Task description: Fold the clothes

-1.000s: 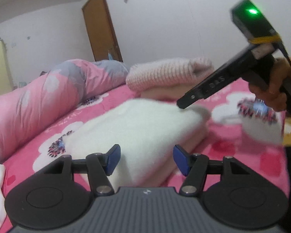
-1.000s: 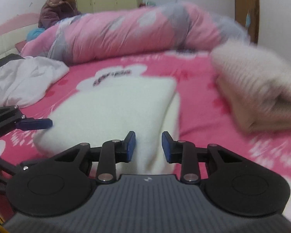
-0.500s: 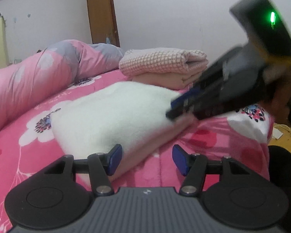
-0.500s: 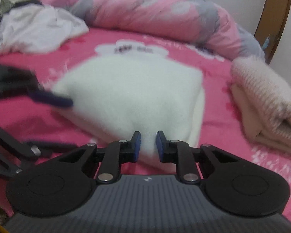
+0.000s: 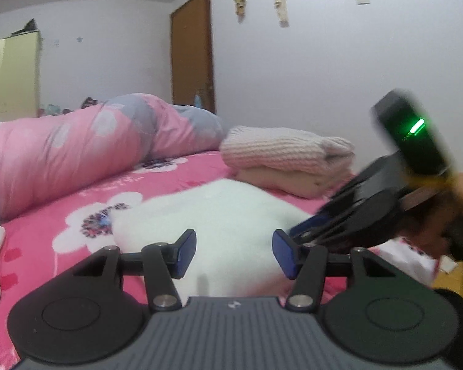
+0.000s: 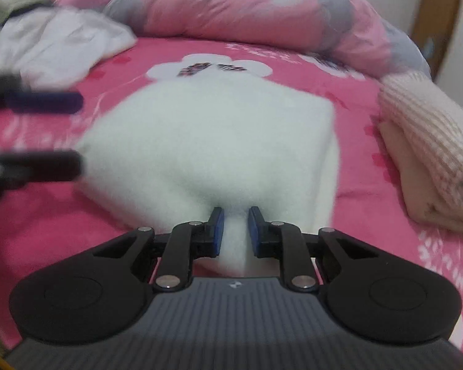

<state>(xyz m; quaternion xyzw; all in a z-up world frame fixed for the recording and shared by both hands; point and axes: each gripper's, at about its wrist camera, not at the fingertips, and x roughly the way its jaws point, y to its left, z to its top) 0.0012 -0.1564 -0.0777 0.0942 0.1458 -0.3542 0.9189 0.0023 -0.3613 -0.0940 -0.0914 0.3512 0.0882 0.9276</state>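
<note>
A folded white fleece garment [image 5: 219,215] lies on the pink flowered bed; it also shows in the right wrist view [image 6: 213,141]. My left gripper [image 5: 234,254] is open, its blue pads spread around the garment's near edge. My right gripper [image 6: 234,231] is shut on the near edge of the white garment, with fabric bunched between its pads. In the left wrist view the right gripper [image 5: 305,226] comes in from the right at the garment's right edge. In the right wrist view the left gripper's fingers [image 6: 46,103] show blurred at the left, by the garment's left corner.
A stack of folded clothes, a pink knit on a beige piece [image 5: 287,163], lies beside the white garment, also in the right wrist view [image 6: 429,154]. A rolled pink and grey quilt [image 5: 77,154] lies along the far side. Crumpled white clothes [image 6: 55,43] lie at the left.
My right gripper has closed on the white garment's near edge. My left gripper has moved in over the garment's edge, still open. Both views have shifted and are blurred.
</note>
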